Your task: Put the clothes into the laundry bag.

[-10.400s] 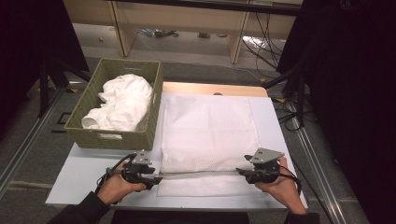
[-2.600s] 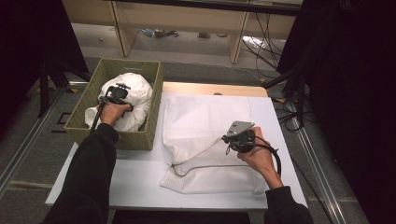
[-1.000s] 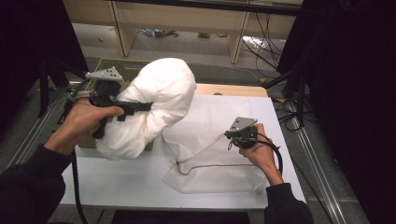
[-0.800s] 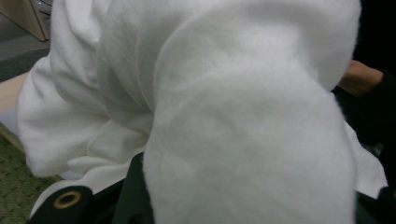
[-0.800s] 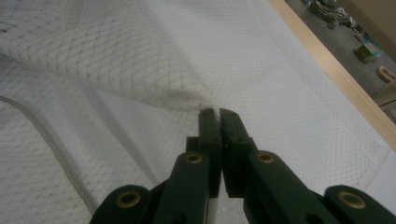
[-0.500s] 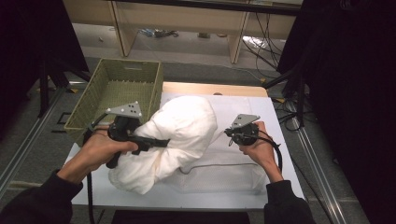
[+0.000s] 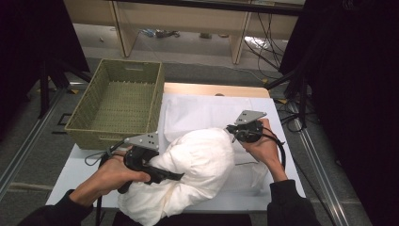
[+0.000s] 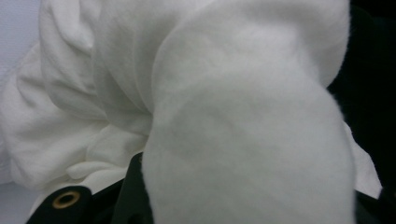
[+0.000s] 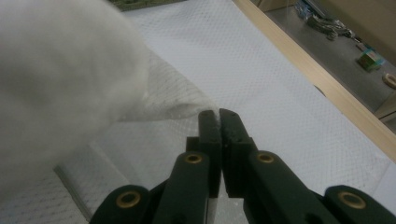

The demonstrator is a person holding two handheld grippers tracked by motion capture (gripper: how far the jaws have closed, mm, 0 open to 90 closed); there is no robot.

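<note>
The table [image 7: 75, 174] carries a flat white mesh bag [image 7: 207, 113] spread across its middle, with an empty green woven basket [image 7: 117, 101] at its far left. A bulky white fluffy bundle [image 7: 197, 165] lies on the near part of the bag, reaching to the table's near edge. The left claw [image 7: 176, 176] is clamped partway on the bundle's soft fabric. The right claw [image 9: 218, 122] is pinched tight on the upper layer of the bag, lifting a fold just beside the bundle.
</note>
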